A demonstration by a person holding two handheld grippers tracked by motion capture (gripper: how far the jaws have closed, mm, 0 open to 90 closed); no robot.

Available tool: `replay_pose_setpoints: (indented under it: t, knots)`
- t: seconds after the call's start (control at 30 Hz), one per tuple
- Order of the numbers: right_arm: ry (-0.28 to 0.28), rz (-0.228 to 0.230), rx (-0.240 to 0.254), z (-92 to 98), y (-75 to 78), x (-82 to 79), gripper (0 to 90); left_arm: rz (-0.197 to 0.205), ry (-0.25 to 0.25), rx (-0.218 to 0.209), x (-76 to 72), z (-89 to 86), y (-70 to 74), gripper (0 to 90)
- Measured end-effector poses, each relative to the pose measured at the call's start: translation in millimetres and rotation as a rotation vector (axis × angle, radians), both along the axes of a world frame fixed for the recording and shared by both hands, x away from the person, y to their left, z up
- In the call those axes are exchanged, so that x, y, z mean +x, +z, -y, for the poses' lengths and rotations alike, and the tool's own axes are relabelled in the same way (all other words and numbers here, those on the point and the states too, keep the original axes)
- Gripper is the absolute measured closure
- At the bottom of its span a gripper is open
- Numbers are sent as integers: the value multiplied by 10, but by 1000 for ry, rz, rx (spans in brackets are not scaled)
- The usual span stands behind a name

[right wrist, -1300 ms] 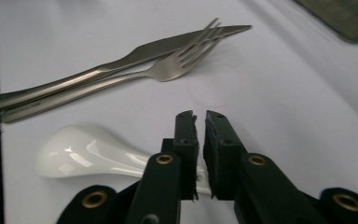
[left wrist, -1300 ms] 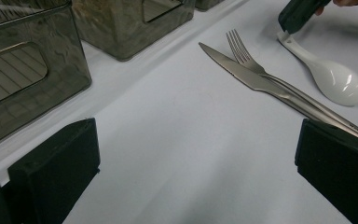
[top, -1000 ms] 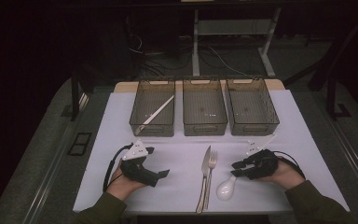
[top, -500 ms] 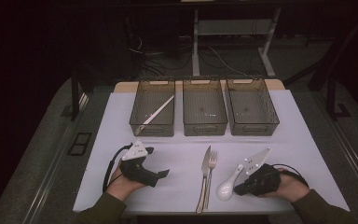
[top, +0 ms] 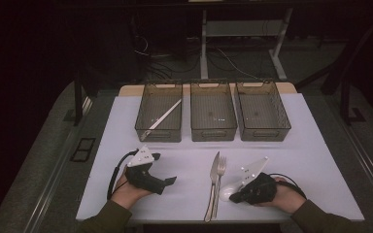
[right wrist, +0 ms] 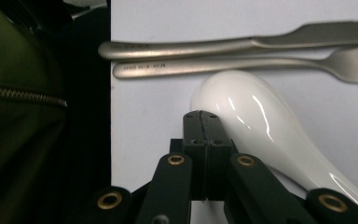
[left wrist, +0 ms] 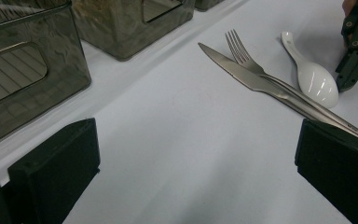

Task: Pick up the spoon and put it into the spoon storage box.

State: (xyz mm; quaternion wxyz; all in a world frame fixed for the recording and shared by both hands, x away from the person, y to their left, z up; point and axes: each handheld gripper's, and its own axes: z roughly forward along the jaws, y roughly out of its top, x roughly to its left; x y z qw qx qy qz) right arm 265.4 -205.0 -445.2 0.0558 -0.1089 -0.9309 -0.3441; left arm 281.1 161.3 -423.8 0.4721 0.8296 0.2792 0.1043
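white spoon (right wrist: 256,116) near table's front edge, touching shut right jaws; left jaws wide apart

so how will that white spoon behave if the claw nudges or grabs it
The white spoon looks glossy and glazed, so probably slippery. Its rounded bowl may rock or pivot when pushed. It seems ceramic: stiff, likely chippable against the fork.

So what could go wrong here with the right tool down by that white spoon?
The right tool has just closed with its jaws pressed together and nothing between them, beside the white spoon. It may lift away without the spoon. The spoon is glossy and rounded, so closed jaws could push it sideways rather than grip it. The fork and knife lie right beside the spoon; a shove could knock them askew.
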Motion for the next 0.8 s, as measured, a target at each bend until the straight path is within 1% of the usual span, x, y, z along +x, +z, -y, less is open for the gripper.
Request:
replay_pose_setpoints:
  t: [0.1, 0.2, 0.23, 0.3, 0.4, 0.5, 0.6, 0.63, 0.7, 0.77, 0.8]
  knots:
    - [2, 0, 7, -24, -3, 4, 893, -1, -1, 0, 1, 2, 0, 0]
    - [13, 1, 13, 24, 36, 35, 834, 0, -2, 2, -1, 2, 4, 0]
    - [12, 0, 13, 57, 61, 65, 807, 1, -2, 2, -2, 0, 4, 0]
    - [-10, 28, 10, 132, 114, 137, 767, 1, -2, 3, 1, -4, 6, 0]
    - [-32, 58, 3, 220, 164, 270, 723, 0, -2, 3, 3, -5, 6, 0]
    - [-20, 63, -11, 233, 148, 384, 660, -1, 0, 2, 1, -1, 8, 0]
    - [16, 76, -32, 205, 92, 448, 594, -1, -2, 3, 3, -5, 8, 0]
    - [39, 78, -32, 199, 76, 467, 567, -2, -2, 2, 4, -6, 6, 0]
    - [72, 85, -26, 196, 66, 490, 550, -2, -3, 2, 5, -9, 3, 0]
    - [108, 59, -25, 199, 34, 508, 532, -5, -3, 1, 5, -9, 1, 0]
    - [117, 63, -24, 209, 21, 502, 535, -6, -2, 2, 4, -8, 0, 0]
